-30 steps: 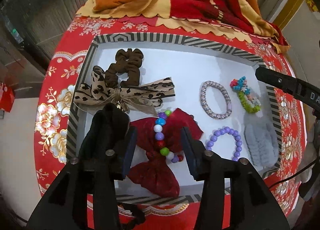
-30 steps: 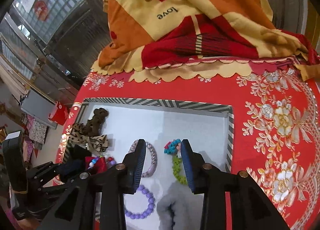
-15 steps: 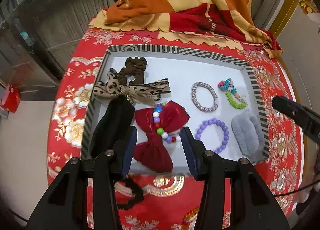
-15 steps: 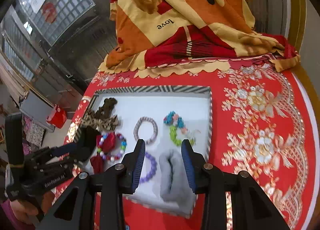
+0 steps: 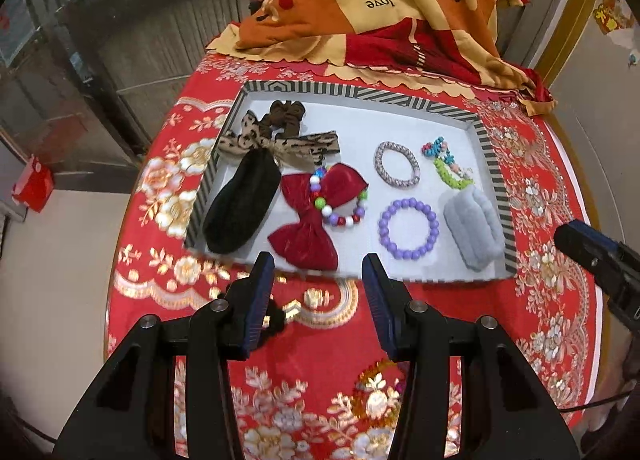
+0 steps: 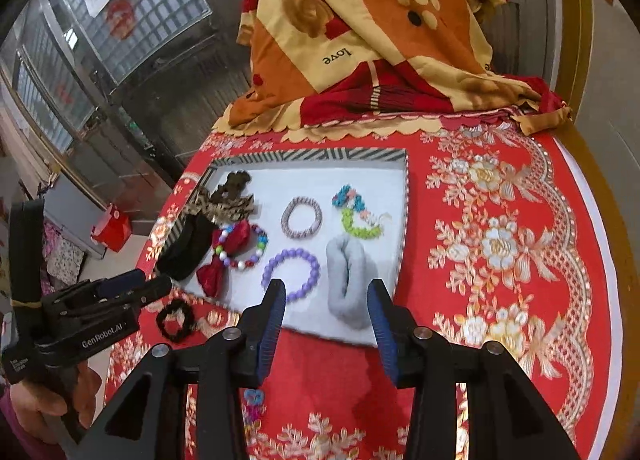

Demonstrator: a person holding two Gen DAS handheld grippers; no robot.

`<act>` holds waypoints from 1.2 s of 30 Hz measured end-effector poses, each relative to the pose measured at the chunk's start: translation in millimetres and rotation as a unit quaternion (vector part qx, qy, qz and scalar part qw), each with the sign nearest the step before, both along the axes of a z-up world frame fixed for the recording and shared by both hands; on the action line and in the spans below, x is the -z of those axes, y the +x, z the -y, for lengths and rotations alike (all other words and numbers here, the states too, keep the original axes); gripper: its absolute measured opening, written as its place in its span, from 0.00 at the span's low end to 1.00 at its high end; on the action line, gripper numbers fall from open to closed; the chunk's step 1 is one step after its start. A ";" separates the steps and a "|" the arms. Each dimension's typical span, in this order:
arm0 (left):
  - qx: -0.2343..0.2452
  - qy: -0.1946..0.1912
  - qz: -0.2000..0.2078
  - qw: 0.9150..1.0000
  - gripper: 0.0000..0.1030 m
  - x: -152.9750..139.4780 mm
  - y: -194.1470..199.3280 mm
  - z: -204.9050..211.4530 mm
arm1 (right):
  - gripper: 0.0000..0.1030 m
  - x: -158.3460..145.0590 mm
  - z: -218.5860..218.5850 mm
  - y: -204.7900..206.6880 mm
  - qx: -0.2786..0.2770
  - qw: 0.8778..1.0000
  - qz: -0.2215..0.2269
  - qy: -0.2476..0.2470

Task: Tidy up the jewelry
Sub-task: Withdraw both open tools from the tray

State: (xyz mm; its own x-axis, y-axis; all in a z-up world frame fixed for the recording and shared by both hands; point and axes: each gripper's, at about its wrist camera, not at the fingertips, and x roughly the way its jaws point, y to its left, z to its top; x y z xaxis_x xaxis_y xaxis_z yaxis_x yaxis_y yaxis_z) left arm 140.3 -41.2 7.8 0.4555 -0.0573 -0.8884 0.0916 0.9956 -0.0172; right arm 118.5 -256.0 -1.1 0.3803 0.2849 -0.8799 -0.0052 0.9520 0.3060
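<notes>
A striped-rim tray point(image 5: 360, 93) point(image 6: 312, 155) with a white floor lies on the red tablecloth. In it lie a brown scrunchie point(image 5: 286, 113), a leopard bow point(image 5: 280, 145), a black velvet scrunchie point(image 5: 240, 207), a red bow point(image 5: 308, 227), a multicolour bead bracelet point(image 5: 344, 219), a silvery bracelet point(image 5: 396, 163), a purple bead bracelet point(image 5: 408, 227), a blue-green bead piece point(image 5: 446, 163) and a grey fluffy scrunchie point(image 5: 474, 232). My left gripper point(image 5: 318, 264) hangs open and empty in front of the tray's near edge. My right gripper point(image 6: 327, 288) hovers over the near rim; its jaws are opening with nothing between them.
A small black scrunchie point(image 6: 175, 320) lies on the cloth outside the tray, beside the left gripper point(image 6: 148, 284), which a person's hand holds. A folded orange and red blanket point(image 6: 360, 39) is piled behind the tray. The round table's edge drops off at left and right.
Both grippers have drawn back and up from the tray, which now looks smaller and farther off. The right jaws stand slightly wider. The items in the tray lie as before.
</notes>
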 end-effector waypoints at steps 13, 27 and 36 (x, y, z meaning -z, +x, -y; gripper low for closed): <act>-0.032 0.000 0.012 0.999 0.44 -8.2 -57.2 0.2 | 0.40 -13.4 -8.8 -50.9 -0.033 0.999 0.005 -0.012; -0.050 0.000 0.018 0.999 0.44 -13.3 -98.8 9.3 | 0.50 -20.7 -9.5 -82.2 -0.059 0.998 0.006 -0.005; -0.051 0.003 0.014 0.999 0.44 -9.9 -108.0 12.7 | 0.51 -19.5 -11.0 -93.6 -0.069 0.998 0.002 -0.002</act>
